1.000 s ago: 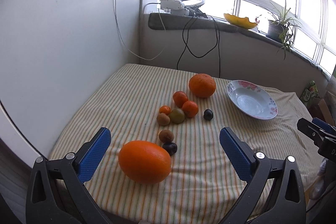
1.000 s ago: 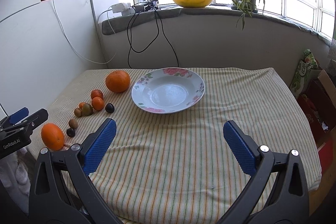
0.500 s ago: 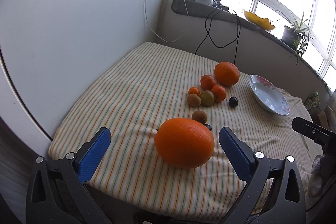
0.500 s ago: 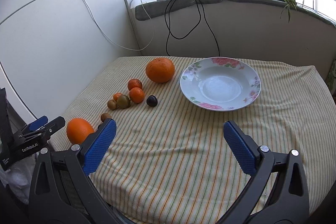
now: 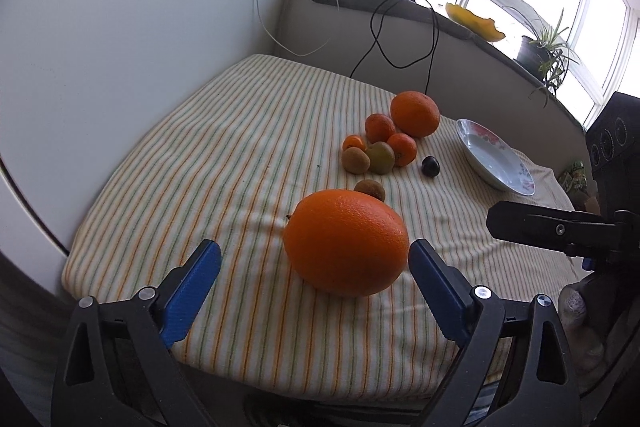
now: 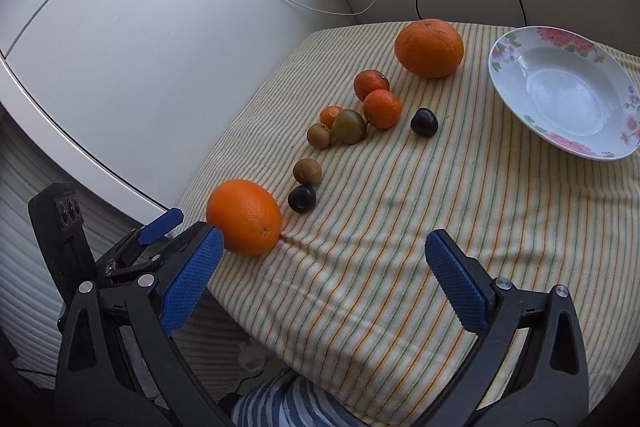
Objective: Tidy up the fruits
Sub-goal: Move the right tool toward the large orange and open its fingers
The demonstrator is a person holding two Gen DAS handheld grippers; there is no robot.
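Both jaws stand wide open, holding nothing. The left gripper point(image 5: 314, 259) is at the near orange point(image 5: 346, 242), which lies on the striped cloth point(image 5: 224, 147) off-centre toward its right finger. The approach seems in hand; next, centre and close, then carry it toward the plate point(image 6: 560, 95).

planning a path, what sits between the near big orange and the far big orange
In the right wrist view, the near orange and far orange are separated by small fruit: two kiwis, two dark plums, three tangerines and a greenish fruit.

- Tablecloth point(image 6: 420, 227) is showing cream with orange and green stripes.
- Plate point(image 6: 516, 99) is showing white with pink flowers.
- Gripper pads point(image 6: 188, 279) are showing blue.
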